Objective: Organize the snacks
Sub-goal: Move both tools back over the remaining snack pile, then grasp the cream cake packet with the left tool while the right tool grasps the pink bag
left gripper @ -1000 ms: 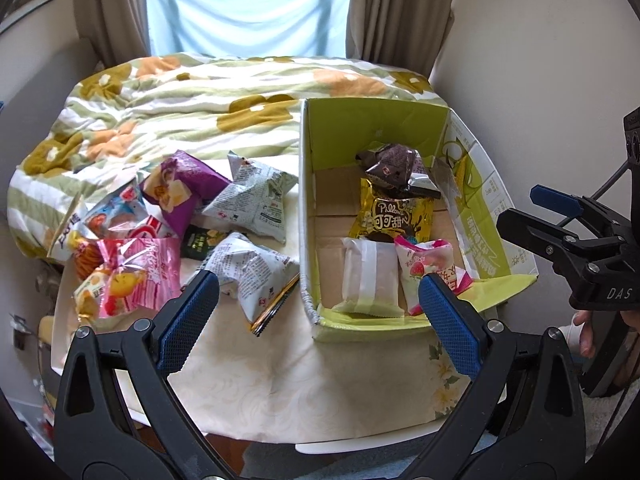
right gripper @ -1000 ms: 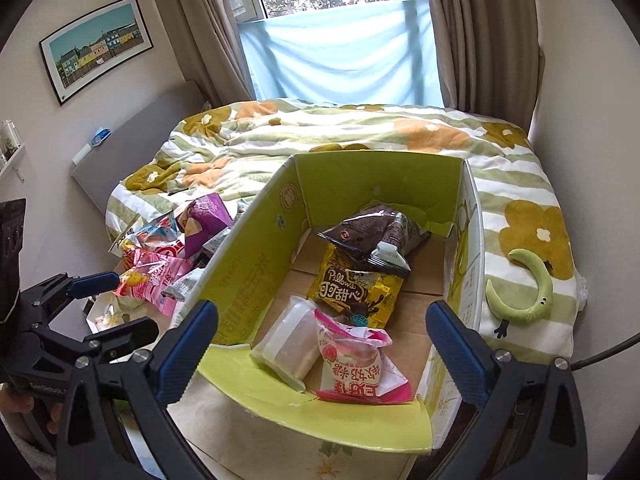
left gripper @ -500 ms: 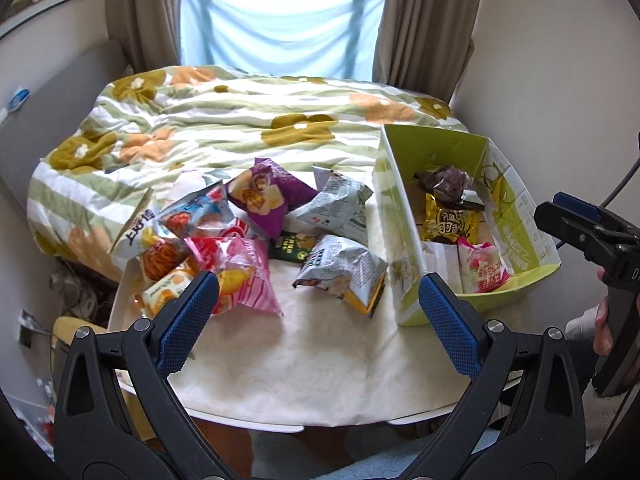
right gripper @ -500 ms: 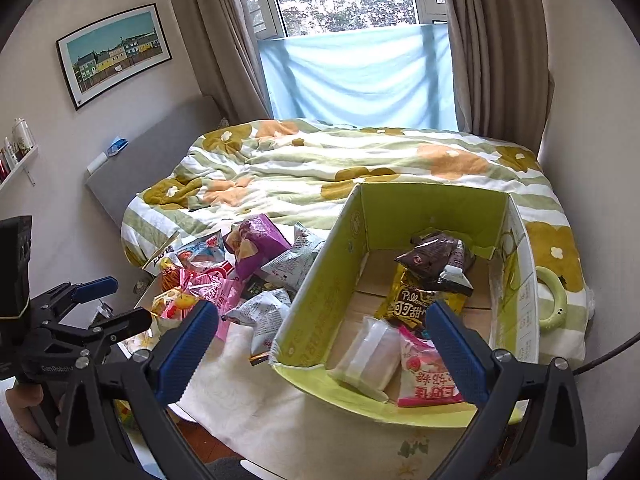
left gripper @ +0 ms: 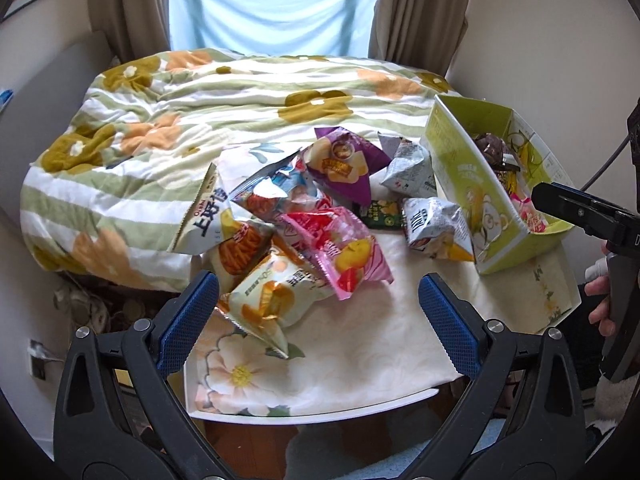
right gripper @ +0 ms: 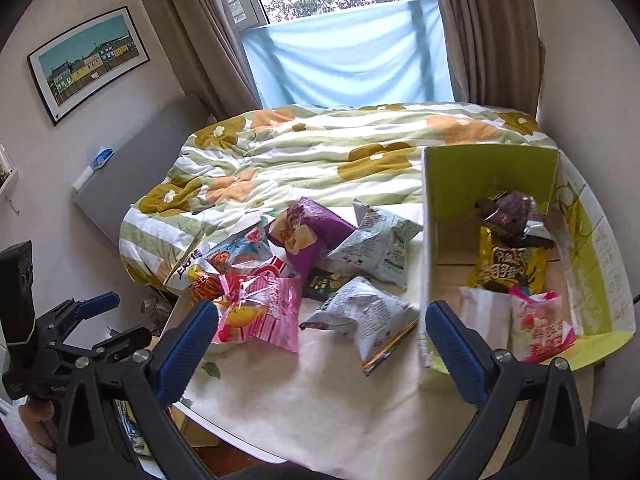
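Snacks lie heaped on your table (left gripper: 360, 344), and your left gripper (left gripper: 318, 304) hangs wide open and empty above the near edge, its blue pads (left gripper: 188, 312) framing the cream-and-orange bag (left gripper: 272, 300) at the front of the pile. Just behind that bag sits the pink bag (left gripper: 340, 252), with the orange-stick pack (left gripper: 236, 248) to its left. Your right gripper (right gripper: 320, 344) is likewise spread wide and holds nothing; between its fingers you see a silver bag (right gripper: 364, 316) lying flat, close to the left wall of the green box (right gripper: 428, 240). Farther back sit a small dark packet (right gripper: 320, 284), a second silver bag (right gripper: 376, 240) and the purple bag (right gripper: 304, 232), all outside the box. Inside the box, nearest you, are a pink-and-white packet (right gripper: 540, 328) and what looks like a pale wrapped item (right gripper: 484, 312), though it is partly hidden; beyond them lie the yellow bag (right gripper: 508, 268) and the brown bag (right gripper: 512, 216) on top of it. Behind everything spreads the flowered bedspread (right gripper: 320, 152). Compared with a second ago, you have swung both grippers left: the left one then looked into the box, and now faces the loose pile, while the box has slid to the right side of both views. None of the snacks appears to have moved.
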A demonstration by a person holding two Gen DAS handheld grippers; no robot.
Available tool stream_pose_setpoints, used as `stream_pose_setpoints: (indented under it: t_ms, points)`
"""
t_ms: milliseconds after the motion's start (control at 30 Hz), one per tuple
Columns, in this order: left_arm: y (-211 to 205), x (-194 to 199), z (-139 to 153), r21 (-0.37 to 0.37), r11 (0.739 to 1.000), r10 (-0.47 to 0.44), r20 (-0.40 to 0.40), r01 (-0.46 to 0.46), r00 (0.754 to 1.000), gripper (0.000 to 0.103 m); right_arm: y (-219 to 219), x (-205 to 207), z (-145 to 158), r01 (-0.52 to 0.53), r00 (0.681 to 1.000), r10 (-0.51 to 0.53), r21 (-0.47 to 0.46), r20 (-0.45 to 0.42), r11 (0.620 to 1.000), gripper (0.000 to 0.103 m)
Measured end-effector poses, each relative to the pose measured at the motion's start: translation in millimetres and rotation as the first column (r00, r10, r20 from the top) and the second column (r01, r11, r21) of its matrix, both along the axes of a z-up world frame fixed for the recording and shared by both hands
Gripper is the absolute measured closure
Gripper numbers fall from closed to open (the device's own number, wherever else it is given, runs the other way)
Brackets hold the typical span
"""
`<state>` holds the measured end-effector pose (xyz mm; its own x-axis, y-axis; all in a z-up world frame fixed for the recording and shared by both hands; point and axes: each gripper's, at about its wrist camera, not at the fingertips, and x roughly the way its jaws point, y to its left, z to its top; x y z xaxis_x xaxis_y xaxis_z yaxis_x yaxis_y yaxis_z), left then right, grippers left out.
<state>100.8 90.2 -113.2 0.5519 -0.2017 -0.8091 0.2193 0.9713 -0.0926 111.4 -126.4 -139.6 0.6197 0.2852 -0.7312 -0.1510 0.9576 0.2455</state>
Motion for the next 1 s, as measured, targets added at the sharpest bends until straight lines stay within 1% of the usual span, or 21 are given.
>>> stream_pose_setpoints:
  t_ms: [67, 200, 267, 367, 500, 633, 833, 1000]
  points:
    - [14.3, 7.0, -13.2, 0.003, 0.999, -0.034, -0.018, 0.034, 0.999, 0.004, 15.1, 6.1, -10.6, 0.007, 1.000, -0.006, 0.004, -0.027, 1.000, 0.000]
    - [30.7, 20.3, -38.5, 0.036, 0.993, -0.113, -0.042, 0.115, 0.993, 0.004, 41.0, 16.6, -29.9, 0.018, 0.998, -0.017, 0.020, -0.060, 1.000, 0.000]
    - [31.6, 26.0, -49.4, 0.056, 0.985, -0.159, -0.046, 0.162, 0.986, 0.004, 53.0, 24.2, -40.2, 0.020, 0.995, -0.018, 0.018, -0.097, 1.000, 0.000]
    - [30.0, 33.9, -64.5, 0.096, 0.972, -0.215, -0.030, 0.216, 0.976, 0.004, 68.1, 32.8, -51.5, 0.010, 0.992, -0.008, 0.016, -0.129, 1.000, 0.000]
    - [21.2, 46.0, -88.1, 0.118, 0.957, -0.262, -0.030, 0.264, 0.965, 0.004, 79.9, 52.4, -72.8, 0.015, 0.981, -0.020, -0.026, -0.195, 1.000, 0.000]
    - [12.5, 54.1, -107.8, 0.136, 0.947, -0.287, -0.040, 0.290, 0.957, 0.004, 85.6, 68.4, -90.7, -0.004, 0.973, 0.003, -0.003, -0.229, 1.000, 0.000]
    - [6.1, 61.7, -132.3, 0.146, 0.940, -0.299, -0.083, 0.308, 0.951, 0.004, 99.8, 89.2, -110.0, -0.061, 0.965, 0.056, -0.013, -0.256, 0.998, 0.000]
    - [3.2, 68.4, -143.5, 0.154, 0.935, -0.306, -0.109, 0.320, 0.946, 0.004, 102.4, 99.1, -124.6, -0.083, 0.958, 0.086, 0.023, -0.275, 0.996, 0.000]
